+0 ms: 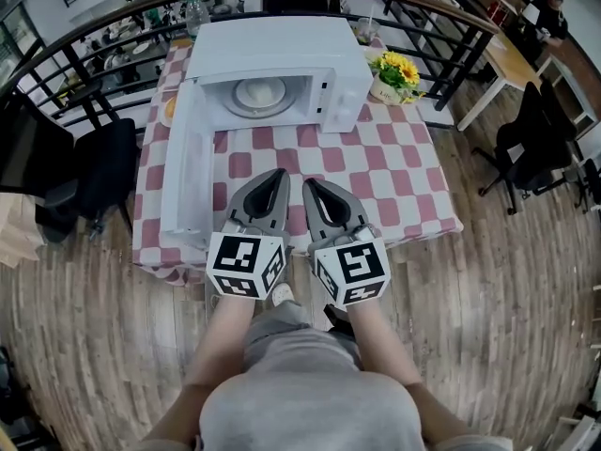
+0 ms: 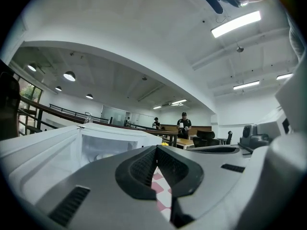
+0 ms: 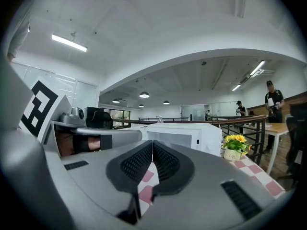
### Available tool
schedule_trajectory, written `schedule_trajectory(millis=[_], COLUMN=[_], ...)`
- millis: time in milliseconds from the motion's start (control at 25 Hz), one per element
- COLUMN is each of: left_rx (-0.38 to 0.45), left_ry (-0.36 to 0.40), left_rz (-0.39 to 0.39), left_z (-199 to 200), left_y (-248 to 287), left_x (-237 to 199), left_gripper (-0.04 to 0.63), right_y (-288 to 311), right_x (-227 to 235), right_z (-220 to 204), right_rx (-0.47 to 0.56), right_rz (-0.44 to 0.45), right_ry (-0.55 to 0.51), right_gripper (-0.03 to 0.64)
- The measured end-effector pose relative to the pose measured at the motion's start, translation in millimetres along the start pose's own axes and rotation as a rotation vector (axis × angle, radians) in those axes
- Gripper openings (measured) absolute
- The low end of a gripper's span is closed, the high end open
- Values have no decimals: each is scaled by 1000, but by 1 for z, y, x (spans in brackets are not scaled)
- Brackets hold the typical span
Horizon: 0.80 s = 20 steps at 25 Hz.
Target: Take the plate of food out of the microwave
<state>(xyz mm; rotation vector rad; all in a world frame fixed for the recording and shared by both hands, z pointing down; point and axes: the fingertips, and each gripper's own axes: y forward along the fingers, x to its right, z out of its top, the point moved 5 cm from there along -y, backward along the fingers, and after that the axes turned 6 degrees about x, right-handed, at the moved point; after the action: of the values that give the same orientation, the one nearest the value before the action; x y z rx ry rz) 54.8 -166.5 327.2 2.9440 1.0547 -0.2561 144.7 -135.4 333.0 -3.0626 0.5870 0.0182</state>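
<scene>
The microwave (image 1: 282,43) sits at the upper middle of the head view, on a table (image 1: 399,172) with a red-and-white checked cloth. Its door (image 1: 184,167) hangs wide open toward the left. The plate of food (image 1: 261,94) is inside the microwave, on the round tray, with neither gripper touching it. The left gripper (image 1: 279,174) and the right gripper (image 1: 310,185) are side by side in the lower middle of the frame, over the near part of the table and pointing at the open microwave. Each has its jaws pressed together with nothing between them. A pot of yellow flowers (image 1: 395,71) stands just right of the microwave.
</scene>
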Motion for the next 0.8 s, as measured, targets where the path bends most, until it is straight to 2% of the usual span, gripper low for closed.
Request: schedule_trajectory(millis=[480,800], left_rx=[-9,-11], left_ry=[-60,-118], left_rz=[41,80], left_z=[-18,-26], left_y=[51,68], left_x=[-40,-62], left_gripper=[3,3], right_y=[54,81], right_x=[31,35], right_z=[-19,-23], right_rx=[-40,-44], right_rz=[28,69], right_ry=[-2,-25], right_gripper=[28,27])
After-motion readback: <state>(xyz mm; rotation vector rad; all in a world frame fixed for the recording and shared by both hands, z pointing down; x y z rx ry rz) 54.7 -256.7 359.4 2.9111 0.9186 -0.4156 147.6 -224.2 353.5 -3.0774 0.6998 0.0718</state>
